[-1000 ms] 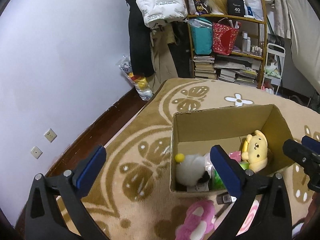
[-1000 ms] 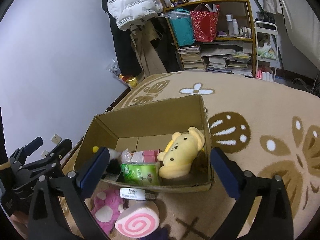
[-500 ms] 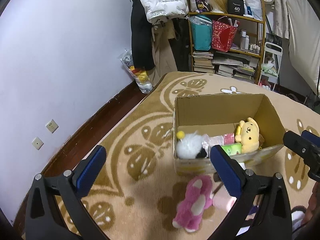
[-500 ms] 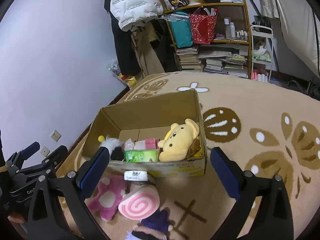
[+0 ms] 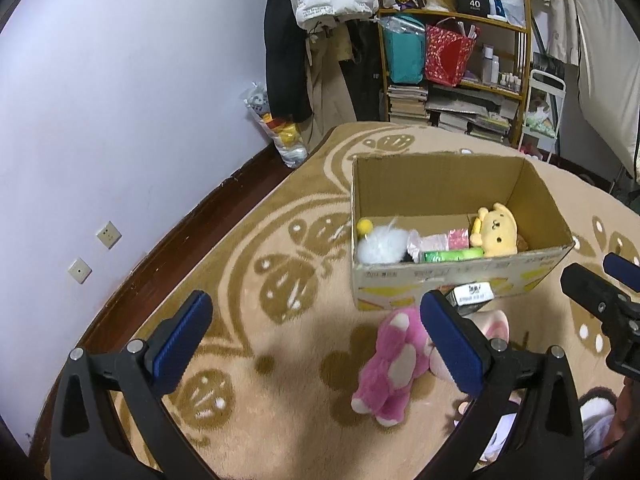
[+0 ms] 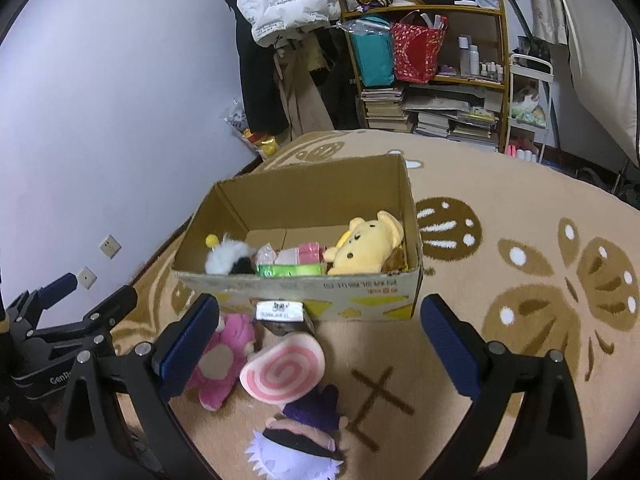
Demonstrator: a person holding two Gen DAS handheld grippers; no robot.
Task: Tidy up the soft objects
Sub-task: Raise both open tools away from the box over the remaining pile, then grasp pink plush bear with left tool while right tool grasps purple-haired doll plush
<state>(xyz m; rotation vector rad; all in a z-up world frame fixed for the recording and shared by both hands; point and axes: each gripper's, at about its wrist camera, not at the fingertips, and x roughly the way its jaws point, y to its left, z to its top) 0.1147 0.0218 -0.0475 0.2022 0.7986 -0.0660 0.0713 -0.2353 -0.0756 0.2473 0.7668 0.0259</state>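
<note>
Fingers [image 6: 188, 340] spread wide above toys beside cardboard box [image 6: 360, 300] front edge.

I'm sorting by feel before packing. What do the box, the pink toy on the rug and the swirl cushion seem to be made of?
Box: brown corrugated cardboard, matte, with creased flaps and printed front.
Pink toy: fuzzy plush fabric, shaggy pile, paler patches.
Swirl cushion: probably smooth short-pile plush over stuffing; rounded, pink-and-white spiral.

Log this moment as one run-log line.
left claw: open, empty | right claw: open, empty | cardboard box: yellow plush inside | rug: pink plush, swirl cushion outside box
</note>
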